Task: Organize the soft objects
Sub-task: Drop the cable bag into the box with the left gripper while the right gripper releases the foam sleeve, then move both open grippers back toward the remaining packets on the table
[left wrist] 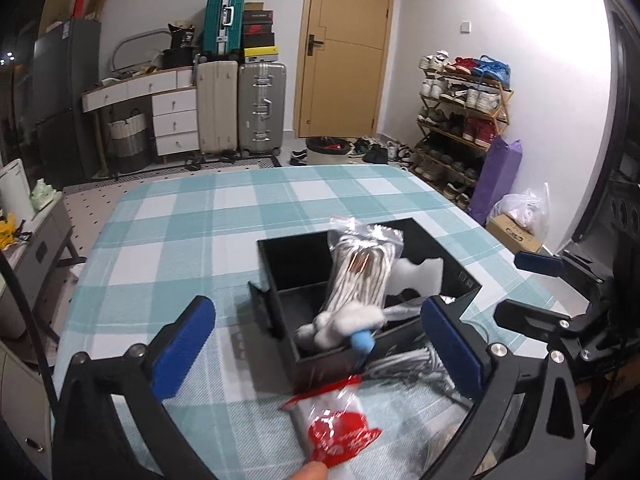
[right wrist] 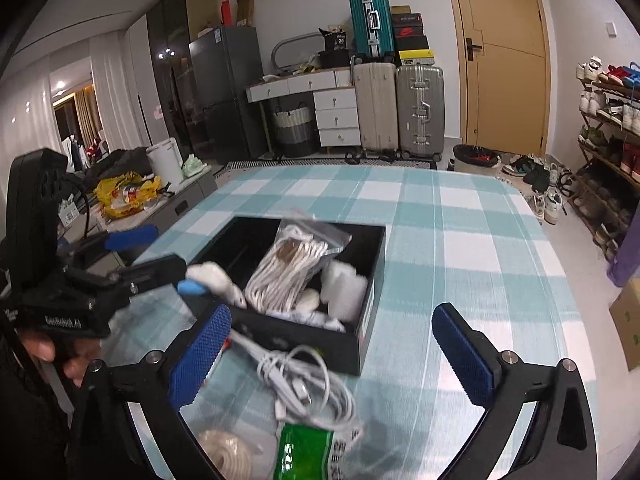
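A black open box (left wrist: pixel 280 280) (right wrist: pixel 364 320) sits on the checked tablecloth. It holds a bagged bundle of white rope (left wrist: pixel 360 272) (right wrist: pixel 288 268), white foam (left wrist: pixel 420 276) (right wrist: pixel 344 288) and a white fluffy brush with a blue tip (left wrist: pixel 362 340) (right wrist: pixel 192 287) leaning over its near edge. My left gripper (left wrist: pixel 316 350) is open, just short of the box. A red and clear packet (left wrist: pixel 336 436) lies under it. My right gripper (right wrist: pixel 332 356) is open over a coil of white cable (right wrist: pixel 304 392). A green packet (right wrist: pixel 308 452) and a cream rope coil (right wrist: pixel 228 456) lie nearer.
The table (left wrist: pixel 180 220) (right wrist: pixel 460 220) has a teal checked cloth. The right gripper shows at the right of the left wrist view (left wrist: pixel 532 280). Suitcases (left wrist: pixel 260 104), drawers, a shoe rack (left wrist: pixel 464 120) and a door stand beyond.
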`<state>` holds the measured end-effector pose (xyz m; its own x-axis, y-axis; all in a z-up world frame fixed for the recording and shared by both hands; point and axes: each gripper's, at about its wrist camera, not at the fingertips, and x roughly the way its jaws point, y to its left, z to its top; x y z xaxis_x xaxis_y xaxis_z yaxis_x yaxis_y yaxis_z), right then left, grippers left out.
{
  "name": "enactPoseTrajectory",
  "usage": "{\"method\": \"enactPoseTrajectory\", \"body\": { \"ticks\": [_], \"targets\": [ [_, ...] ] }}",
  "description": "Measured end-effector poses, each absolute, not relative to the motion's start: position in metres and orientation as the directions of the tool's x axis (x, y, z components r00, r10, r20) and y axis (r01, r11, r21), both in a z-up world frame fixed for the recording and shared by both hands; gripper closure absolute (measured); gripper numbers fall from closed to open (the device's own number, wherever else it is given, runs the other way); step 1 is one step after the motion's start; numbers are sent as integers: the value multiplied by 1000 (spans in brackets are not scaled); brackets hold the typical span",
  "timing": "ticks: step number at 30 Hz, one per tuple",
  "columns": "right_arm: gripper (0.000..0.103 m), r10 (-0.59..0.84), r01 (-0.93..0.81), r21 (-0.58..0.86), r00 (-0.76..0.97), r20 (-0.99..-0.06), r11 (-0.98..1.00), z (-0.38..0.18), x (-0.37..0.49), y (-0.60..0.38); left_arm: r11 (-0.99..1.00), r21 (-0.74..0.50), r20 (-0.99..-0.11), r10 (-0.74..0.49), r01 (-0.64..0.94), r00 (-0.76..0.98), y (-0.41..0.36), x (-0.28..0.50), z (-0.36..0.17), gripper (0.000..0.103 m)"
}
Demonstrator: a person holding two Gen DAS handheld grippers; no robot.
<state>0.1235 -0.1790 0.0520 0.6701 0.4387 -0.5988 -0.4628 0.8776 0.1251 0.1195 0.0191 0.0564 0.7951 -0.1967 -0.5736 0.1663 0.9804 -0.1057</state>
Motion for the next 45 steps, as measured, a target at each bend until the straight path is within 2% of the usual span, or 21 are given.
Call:
{"method": "enactPoseTrajectory", "body": {
  "ticks": [15,25,38,45],
  "targets": [
    [1,394,-445,98,644,-656,890,32,89,-191,989,-113,-616,-142,92,775,33,94,39,0],
    [1,362,-432,82,621,-695,898,12,85,-200,991,-90,-649,-132,96,749,26,94,25,0],
    [1,373,-424,130,561,-739,896,-9,91,-203,992,-97,-697,-128,85,706,17,95,-5,0],
    [1,305,-438,38,559,-771,898,-18,88,-191,993,-110,-718,-112,47,686,20,97,-10,0]
  ]
}}
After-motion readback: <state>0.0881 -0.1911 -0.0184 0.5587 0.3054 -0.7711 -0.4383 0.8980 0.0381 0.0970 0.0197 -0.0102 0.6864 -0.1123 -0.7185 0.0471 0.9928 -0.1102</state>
